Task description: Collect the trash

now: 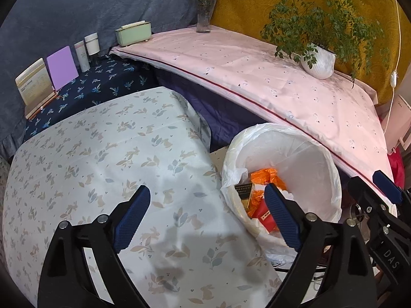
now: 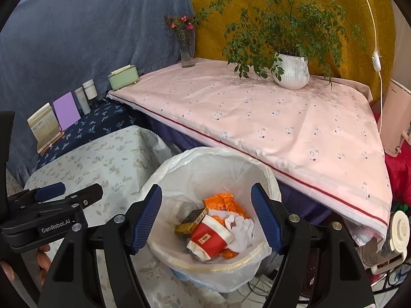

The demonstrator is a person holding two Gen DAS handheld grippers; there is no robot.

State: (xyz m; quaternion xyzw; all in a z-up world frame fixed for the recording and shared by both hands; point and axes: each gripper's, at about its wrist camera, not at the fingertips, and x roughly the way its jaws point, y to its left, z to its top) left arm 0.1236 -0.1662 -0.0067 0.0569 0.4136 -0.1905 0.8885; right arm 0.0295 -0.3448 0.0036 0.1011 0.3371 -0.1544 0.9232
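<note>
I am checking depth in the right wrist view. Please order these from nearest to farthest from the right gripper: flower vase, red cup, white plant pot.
1. Red cup: in the bin, just beyond the right gripper.
2. White plant pot: far side of the pink table, to the right.
3. Flower vase: back corner, against the wall.

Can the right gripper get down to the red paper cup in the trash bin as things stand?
Probably yes. The right gripper hangs open above the bin, and the red cup lies on top of the trash, nothing covering it.
</note>
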